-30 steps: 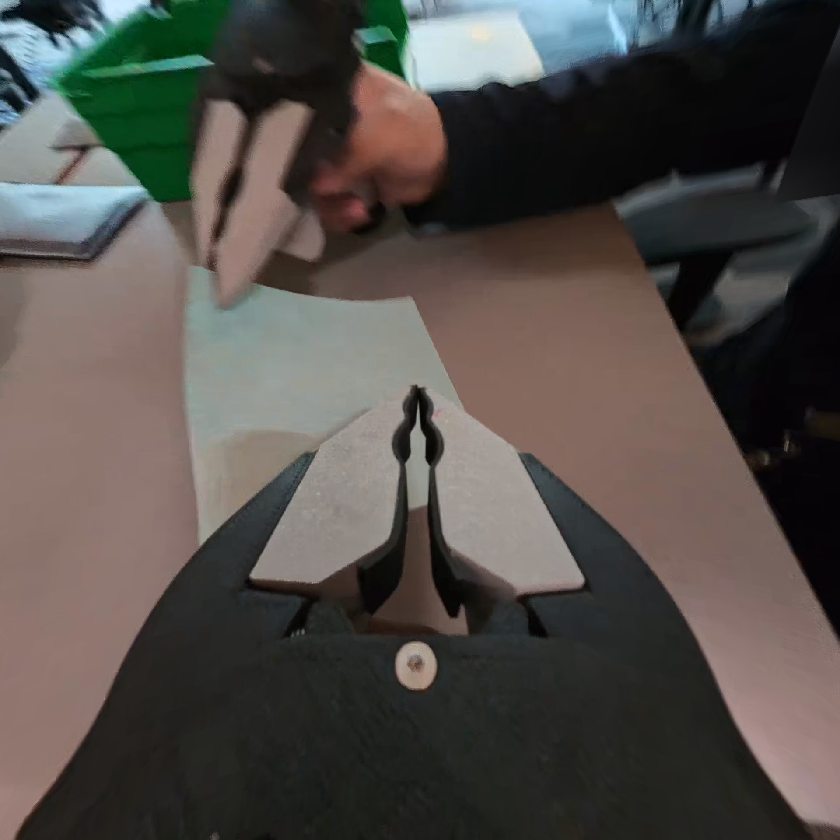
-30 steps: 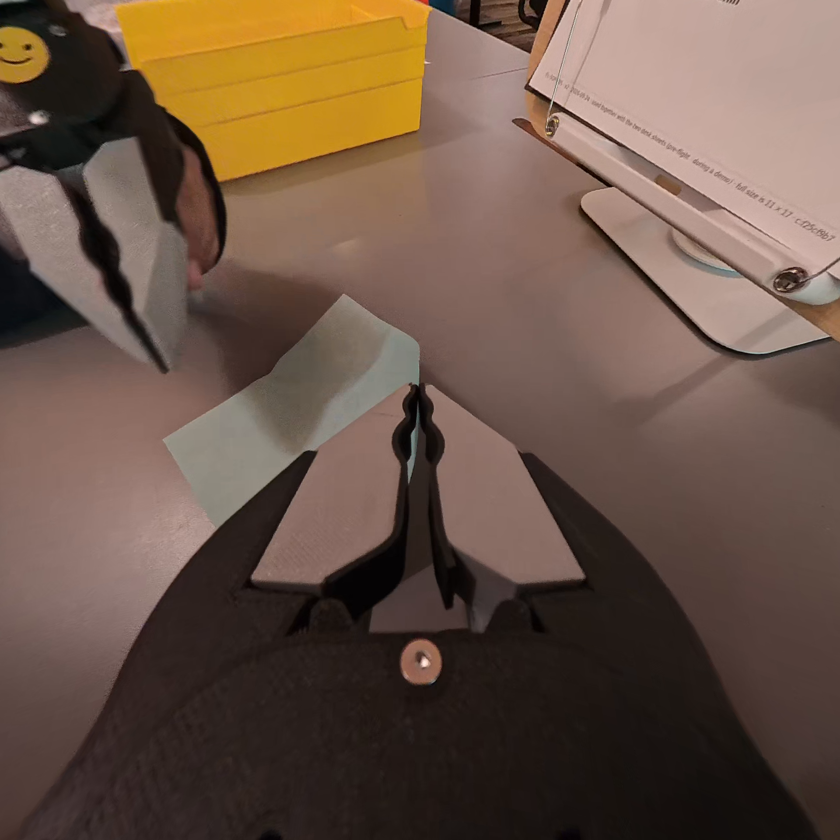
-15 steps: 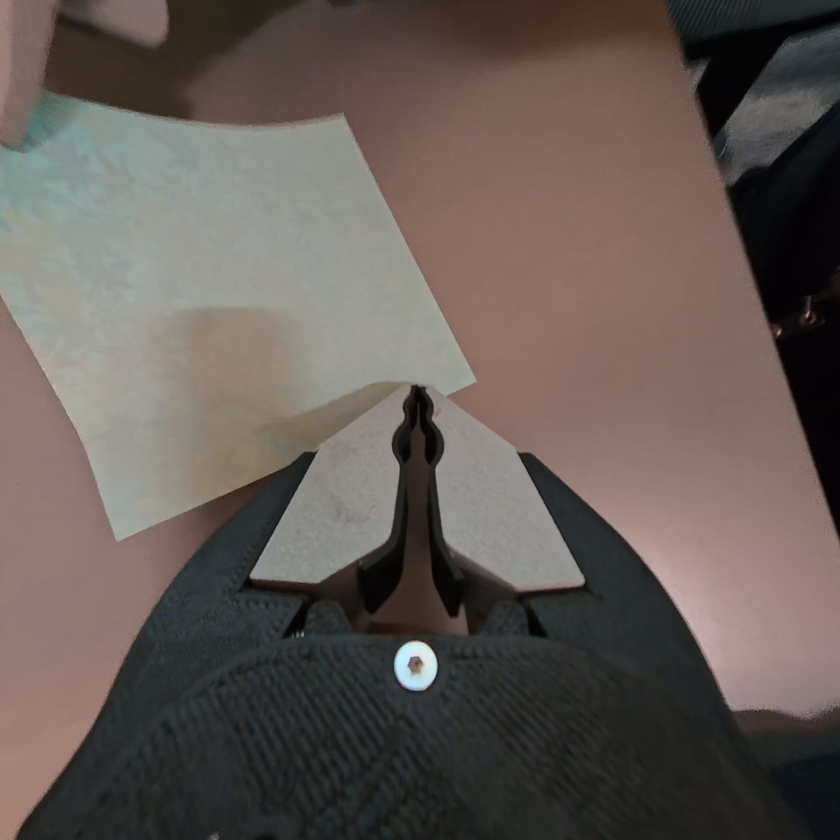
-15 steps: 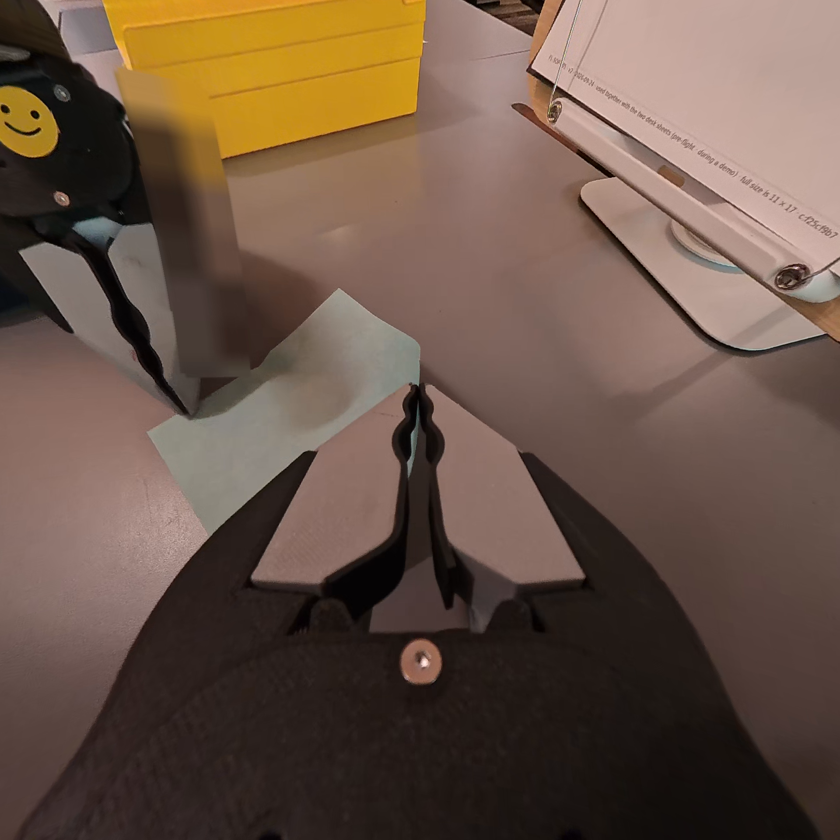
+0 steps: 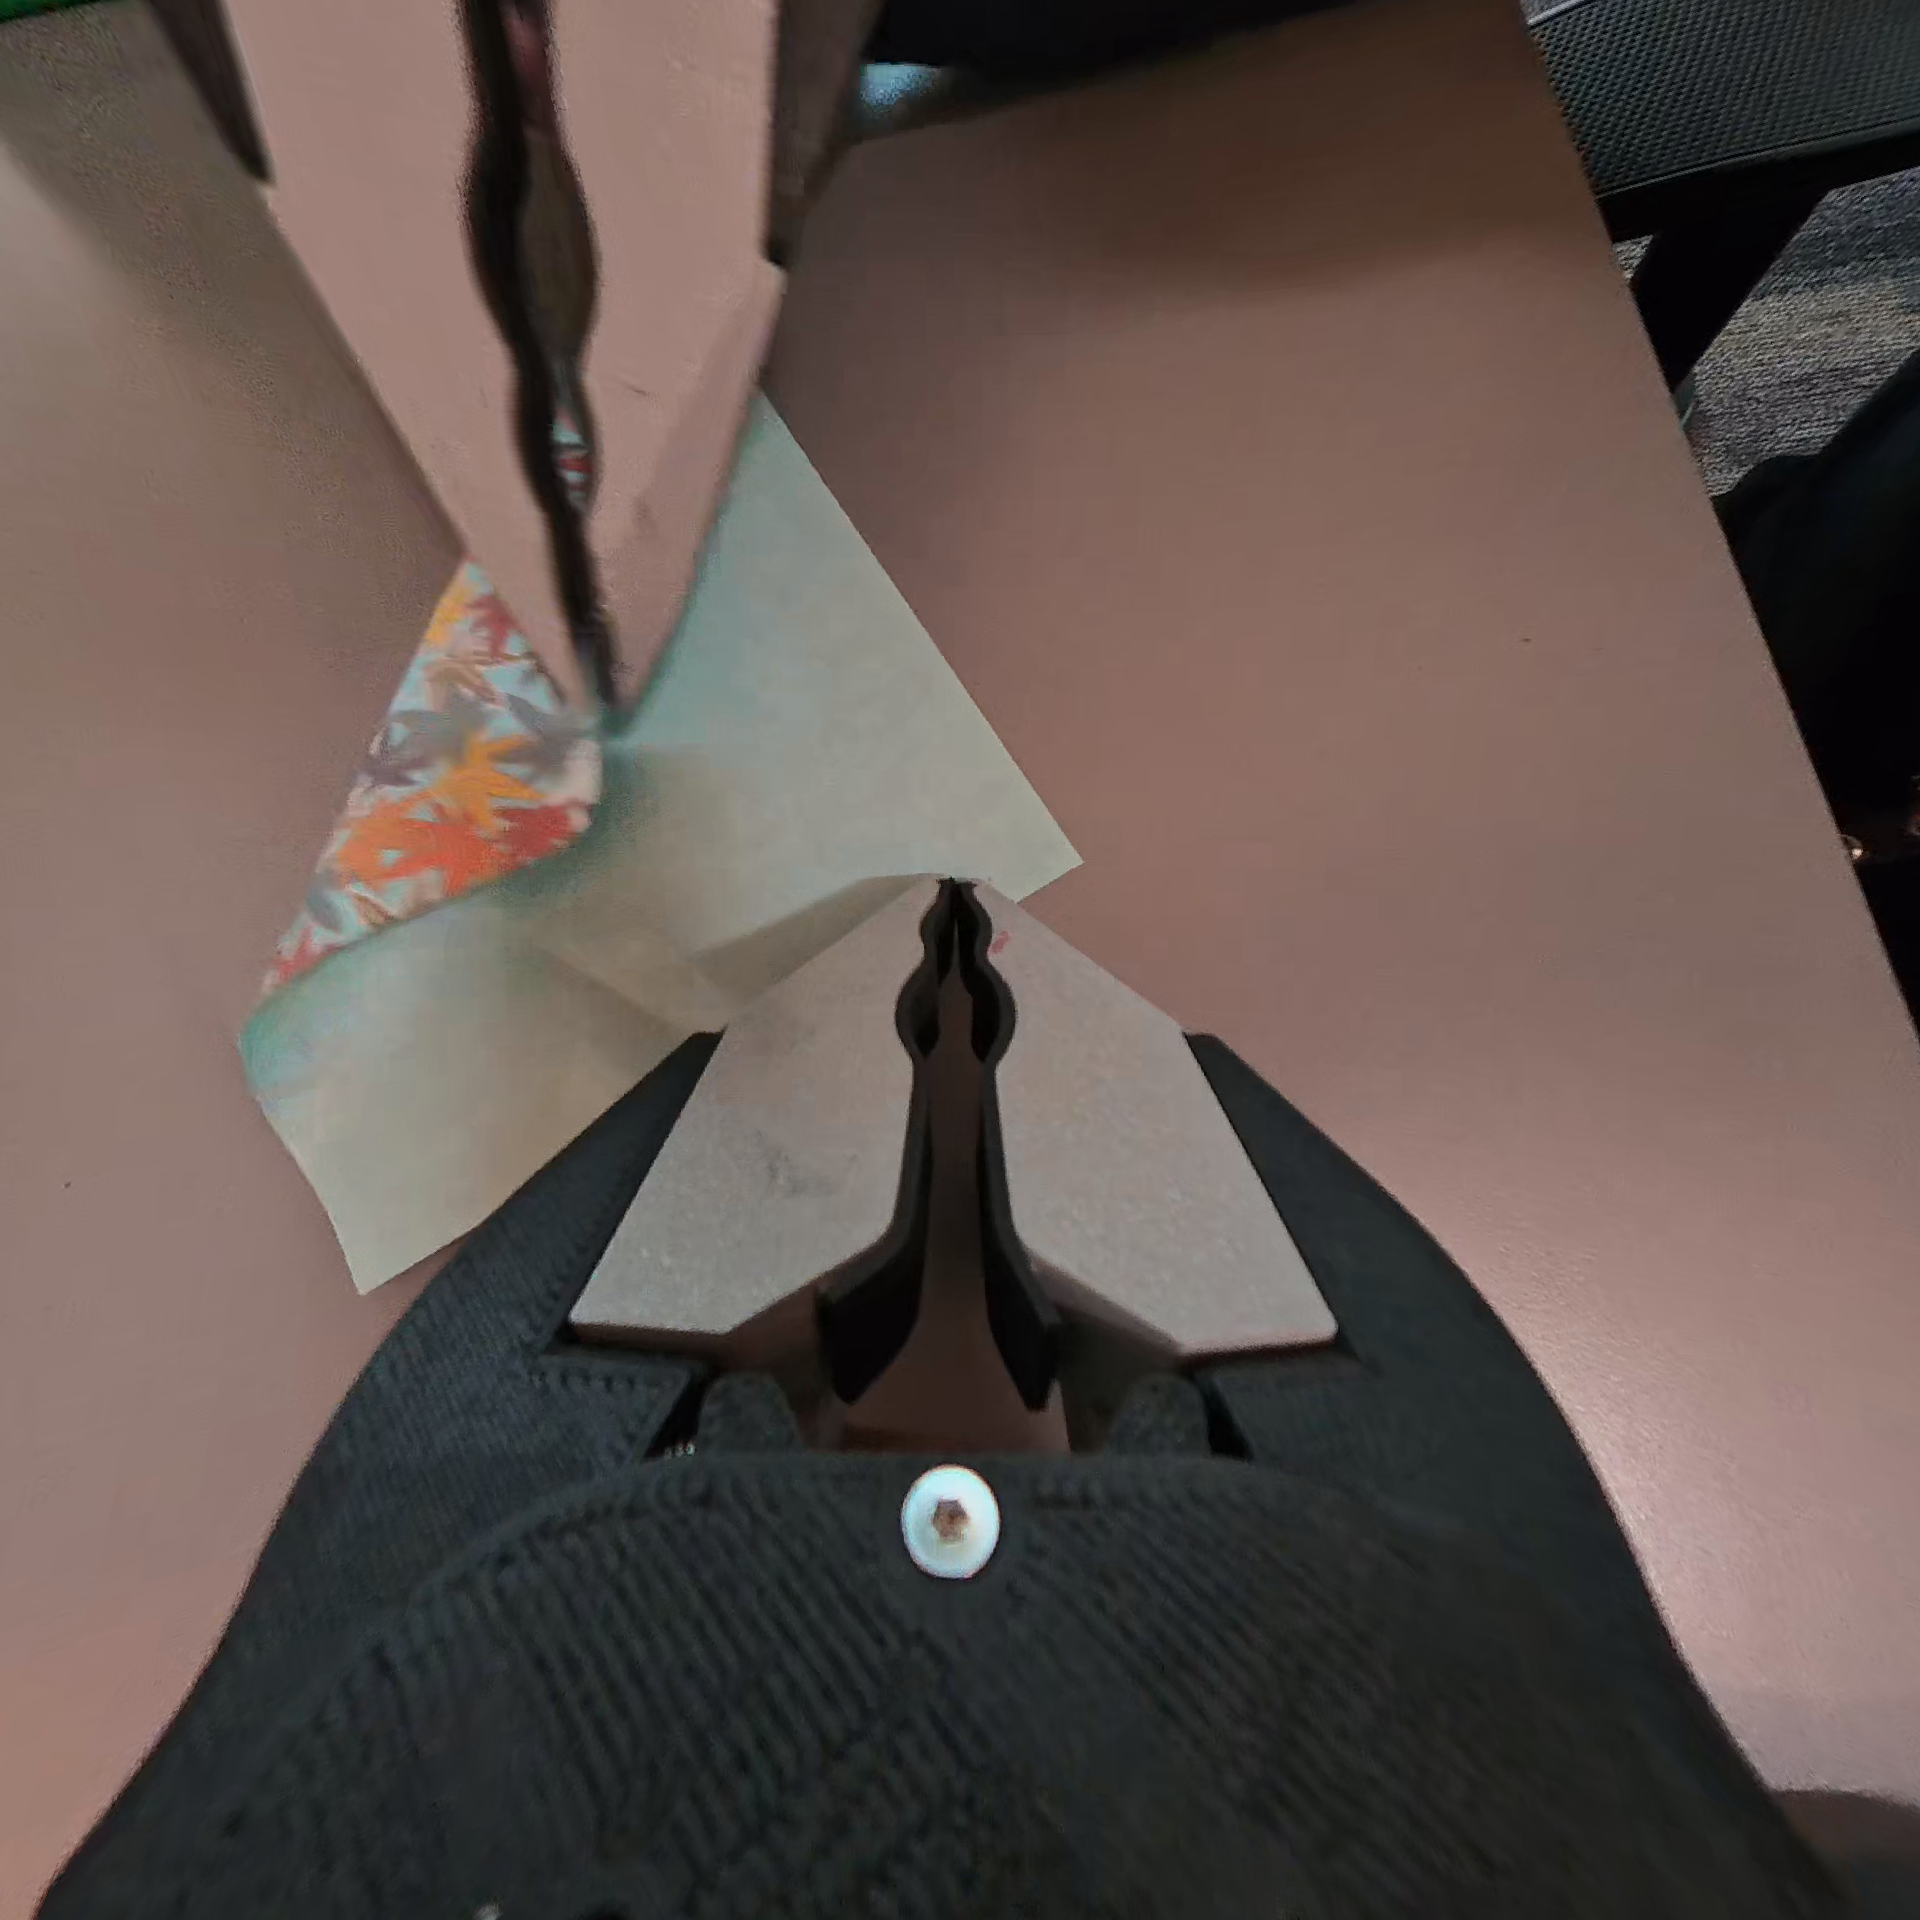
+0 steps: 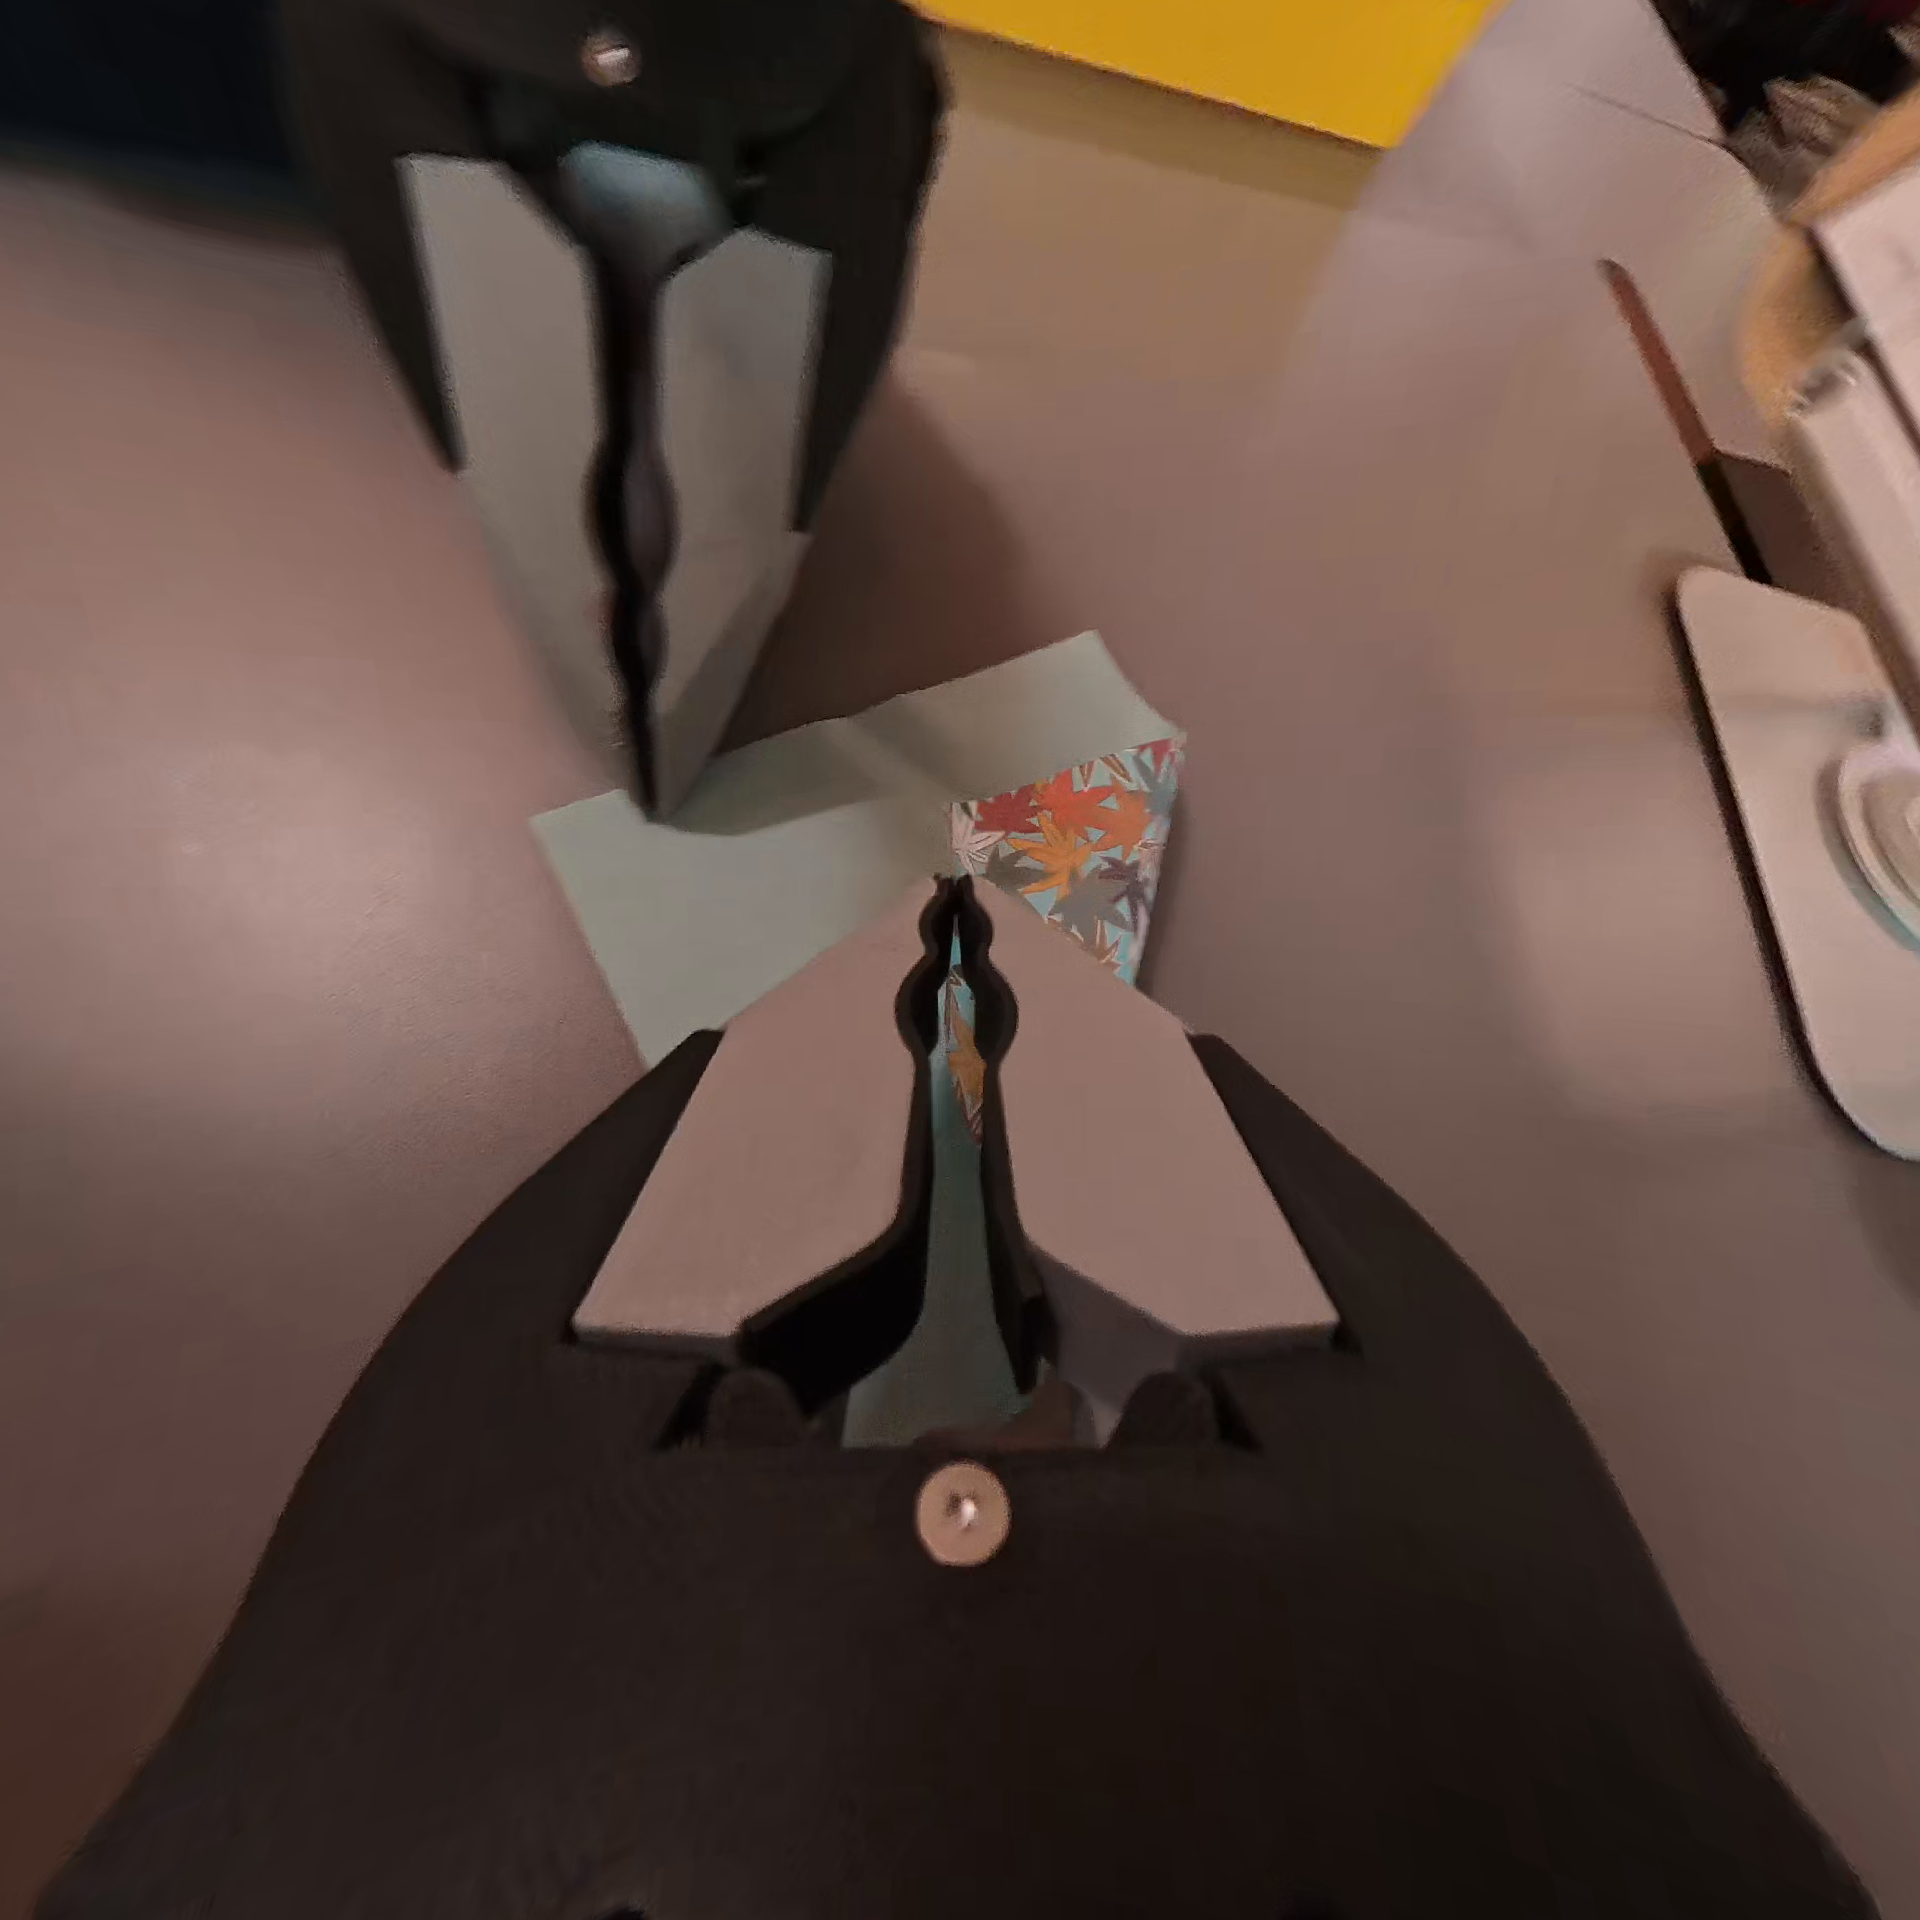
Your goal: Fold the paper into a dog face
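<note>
The paper [image 5: 821, 748] is a pale green square with a leaf pattern [image 5: 457, 800] on its underside, lying on the table. My left gripper [image 5: 953, 894] is shut, its tip pressed down on the sheet near one corner. My right gripper [image 6: 956, 888] is shut on the opposite corner, with patterned paper [image 6: 1070, 842] showing between and beyond its fingers. That corner is lifted and turned over the sheet, so the paper bends into a loose fold. The right gripper [image 5: 603, 696] also shows in the left wrist view, and the left gripper [image 6: 655, 800] in the right wrist view.
A yellow bin [image 6: 1247, 62] stands at the far side of the table. A white document stand base [image 6: 1787, 831] is on the right. A dark chair [image 5: 1714, 104] sits beyond the table's edge [image 5: 1662, 520]. The tips of one gripper are about 7 cm away from the tips of the other.
The left gripper came down and pinned one corner of the paper. The right gripper lifted the opposite corner and carried it over the sheet, exposing the leaf pattern.
</note>
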Tool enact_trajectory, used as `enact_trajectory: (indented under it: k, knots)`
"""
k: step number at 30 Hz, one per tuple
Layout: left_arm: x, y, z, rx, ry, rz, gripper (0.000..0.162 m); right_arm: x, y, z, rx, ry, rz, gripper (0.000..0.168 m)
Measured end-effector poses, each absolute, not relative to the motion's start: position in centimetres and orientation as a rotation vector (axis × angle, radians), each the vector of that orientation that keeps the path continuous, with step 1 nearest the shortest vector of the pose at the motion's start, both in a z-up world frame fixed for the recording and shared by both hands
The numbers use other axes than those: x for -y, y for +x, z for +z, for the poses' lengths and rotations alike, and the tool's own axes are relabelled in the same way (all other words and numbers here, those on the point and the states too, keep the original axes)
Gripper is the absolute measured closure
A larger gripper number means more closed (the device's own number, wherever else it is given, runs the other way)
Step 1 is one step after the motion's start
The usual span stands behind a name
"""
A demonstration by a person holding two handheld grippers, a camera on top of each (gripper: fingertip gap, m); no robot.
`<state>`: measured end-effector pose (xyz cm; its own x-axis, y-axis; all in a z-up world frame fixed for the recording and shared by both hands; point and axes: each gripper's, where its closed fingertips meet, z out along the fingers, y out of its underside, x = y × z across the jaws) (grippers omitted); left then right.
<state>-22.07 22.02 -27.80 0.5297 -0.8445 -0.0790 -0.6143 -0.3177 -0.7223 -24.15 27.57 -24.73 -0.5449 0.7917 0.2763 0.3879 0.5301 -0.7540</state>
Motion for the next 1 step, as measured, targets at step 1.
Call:
enact_trajectory:
  k: [1]
  knots:
    - [-22.03,-22.08,-27.8,-1.179,-2.05,-0.408,0.162,-26.84,-23.94,-24.99,2.186,-0.908,0.846,0.168]
